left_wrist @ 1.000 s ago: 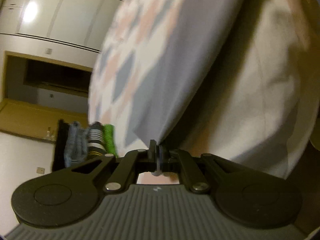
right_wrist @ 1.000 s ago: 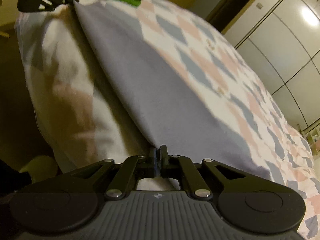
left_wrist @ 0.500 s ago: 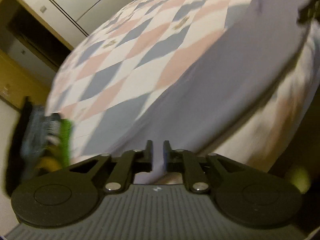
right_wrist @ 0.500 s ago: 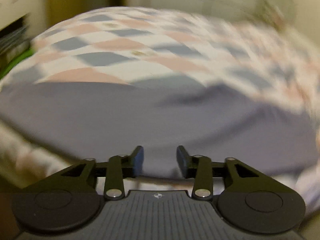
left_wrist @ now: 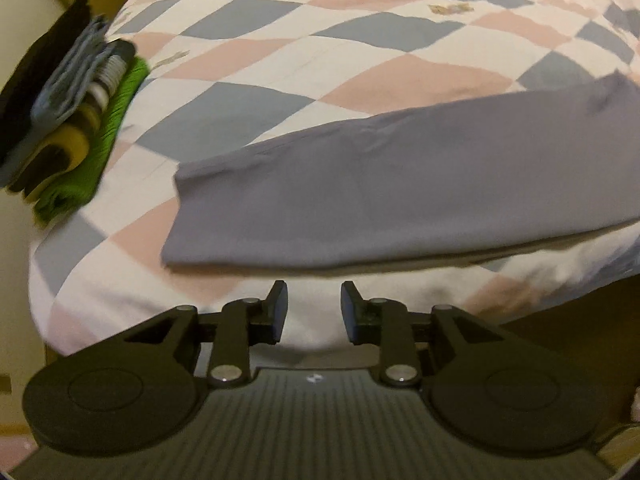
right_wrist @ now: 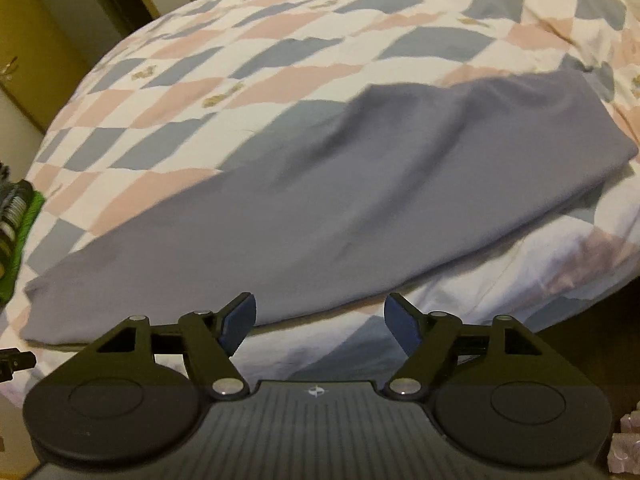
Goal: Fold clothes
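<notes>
A grey garment (left_wrist: 400, 192) lies folded into a long strip along the near edge of the bed; the right wrist view shows the same grey garment (right_wrist: 320, 216) running from lower left to upper right. My left gripper (left_wrist: 314, 300) is open just short of its near hem, holding nothing. My right gripper (right_wrist: 320, 312) is open wider, also just off the near edge of the cloth, with nothing between its fingers.
The bed (left_wrist: 360, 40) has a quilt of pink, blue-grey and white diamonds (right_wrist: 240, 60). A stack of folded clothes (left_wrist: 76, 112), green at the bottom, sits at the bed's left corner, partly seen as a stack of clothes (right_wrist: 16, 232) at the left edge.
Both grippers were shut on the grey garment's edge a second ago. They have opened, let it go onto the bed, and drawn back from it.
</notes>
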A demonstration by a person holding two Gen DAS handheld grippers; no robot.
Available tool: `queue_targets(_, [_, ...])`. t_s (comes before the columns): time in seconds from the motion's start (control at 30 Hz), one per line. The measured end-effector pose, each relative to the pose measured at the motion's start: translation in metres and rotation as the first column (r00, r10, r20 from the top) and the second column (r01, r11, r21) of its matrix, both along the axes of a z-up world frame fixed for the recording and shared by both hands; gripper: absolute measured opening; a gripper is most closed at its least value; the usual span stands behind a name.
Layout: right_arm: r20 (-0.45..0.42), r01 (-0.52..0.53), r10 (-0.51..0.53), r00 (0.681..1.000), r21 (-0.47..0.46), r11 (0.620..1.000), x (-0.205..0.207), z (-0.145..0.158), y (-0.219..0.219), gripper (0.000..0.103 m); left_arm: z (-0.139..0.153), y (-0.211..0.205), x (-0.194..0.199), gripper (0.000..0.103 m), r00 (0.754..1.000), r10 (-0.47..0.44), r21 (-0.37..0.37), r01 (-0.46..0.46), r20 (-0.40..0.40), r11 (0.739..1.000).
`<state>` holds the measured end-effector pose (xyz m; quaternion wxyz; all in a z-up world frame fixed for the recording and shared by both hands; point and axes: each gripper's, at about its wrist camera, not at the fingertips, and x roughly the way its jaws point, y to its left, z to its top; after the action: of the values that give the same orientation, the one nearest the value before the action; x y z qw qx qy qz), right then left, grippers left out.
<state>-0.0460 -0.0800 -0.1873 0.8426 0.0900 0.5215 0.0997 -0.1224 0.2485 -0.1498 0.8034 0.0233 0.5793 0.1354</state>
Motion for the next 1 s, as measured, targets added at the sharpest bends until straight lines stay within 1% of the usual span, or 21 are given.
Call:
queue_targets(0.07, [-0.001,-0.010,0.010,1.000,-0.011,1.000,-0.001,0.009,0.006,0.077,0.016,-0.003,-0.006,0.028,1.000,0.016,-0.007,-0.015,0.015,1.000])
queue_targets(0.13, [0.001,-0.019,0.019,1.000,-0.020,1.000,-0.004,0.019,0.009,0.078,0.032,-0.006,-0.012,0.031,0.999,0.022,0.003,-0.022,0.034,1.000])
queue_targets(0.2, [0.011,-0.023,0.023,1.000,-0.034,0.999,-0.010,0.031,0.012,0.082,0.044,-0.007,-0.014,0.031,0.999,0.022,0.025,-0.024,0.047,0.999])
queue_targets(0.33, [0.027,-0.017,0.019,0.999,-0.050,0.999,-0.023,0.051,0.018,0.082,0.064,-0.010,-0.021,0.032,0.998,-0.002,0.042,0.000,0.060,0.999])
queue_targets(0.53, [0.046,0.028,-0.025,0.999,-0.065,0.997,-0.049,0.070,0.028,0.083,0.078,-0.003,-0.039,0.034,0.996,-0.050,0.052,0.046,0.073,0.998])
queue_targets(0.8, [0.096,0.083,-0.071,0.993,-0.132,0.988,-0.093,0.101,0.055,0.083,0.095,0.027,-0.072,0.036,0.989,-0.098,0.026,0.095,0.112,0.995])
queue_targets(1.0, [0.162,0.135,-0.108,0.981,-0.163,0.977,-0.115,0.125,0.073,0.084,0.111,0.039,-0.086,0.036,0.972,-0.177,0.035,0.174,0.157,0.984])
